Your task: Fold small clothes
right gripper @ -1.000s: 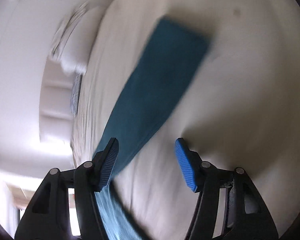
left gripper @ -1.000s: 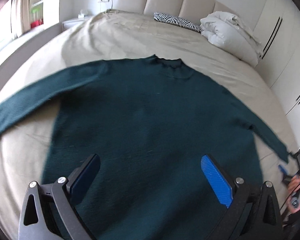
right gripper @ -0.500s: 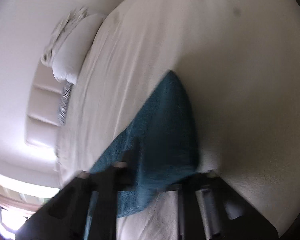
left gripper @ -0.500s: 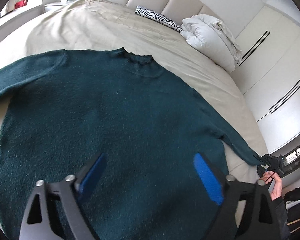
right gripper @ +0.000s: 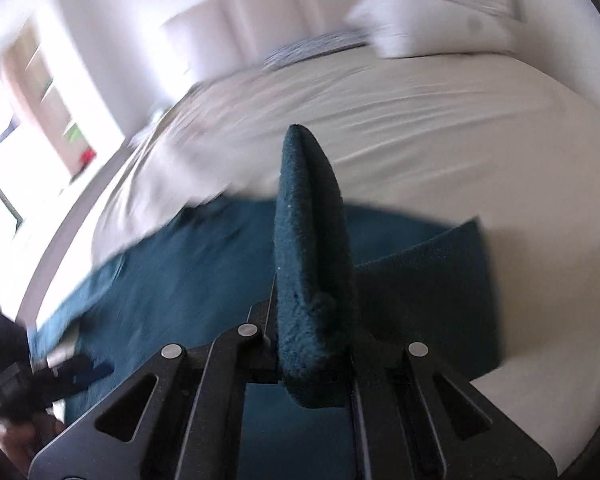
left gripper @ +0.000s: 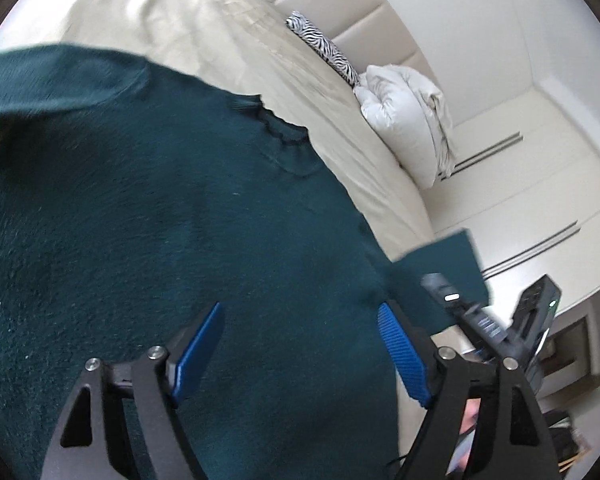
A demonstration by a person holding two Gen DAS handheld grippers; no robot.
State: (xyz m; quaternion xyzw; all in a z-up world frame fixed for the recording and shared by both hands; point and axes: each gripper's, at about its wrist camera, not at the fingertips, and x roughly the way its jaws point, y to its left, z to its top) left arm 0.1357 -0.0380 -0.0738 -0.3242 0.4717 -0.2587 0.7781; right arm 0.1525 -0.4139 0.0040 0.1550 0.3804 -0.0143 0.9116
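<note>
Sweater (left gripper: 148, 216), dark green knit, lies flat on the bed (left gripper: 204, 32), and its right sleeve is what has changed. A second ago the right gripper (right gripper: 312, 360) hovered with its fingers spread over the sleeve end as it lay flat on the bedding; half a second ago it was down on the cuff; now its fingers are clenched on the sleeve (right gripper: 310, 248), which stands up between them as a doubled ridge of knit with the cuff edge toward the lens. Beyond that ridge, the rest of the sleeve and the sweater's body spread across the bed, and the view is smeared, so the hand is likely in motion. In the left wrist view the raised sleeve end (left gripper: 440, 276) shows as a flat panel lifted off the bed at the sweater's right edge, with the right gripper just below it.

The left gripper (left gripper: 300, 352) hangs over the lower body of the sweater, fingers released and holding nothing; it has swung toward the sweater's right side since a second ago, when the whole garment was in view. Farther off, beyond the sweater's collar (left gripper: 276, 128), lie a zebra-print pillow (left gripper: 324, 52) and a white duvet (left gripper: 408, 120) by the headboard.

The first fold looks begun: I judge the sleeve is being carried inward across the body.
</note>
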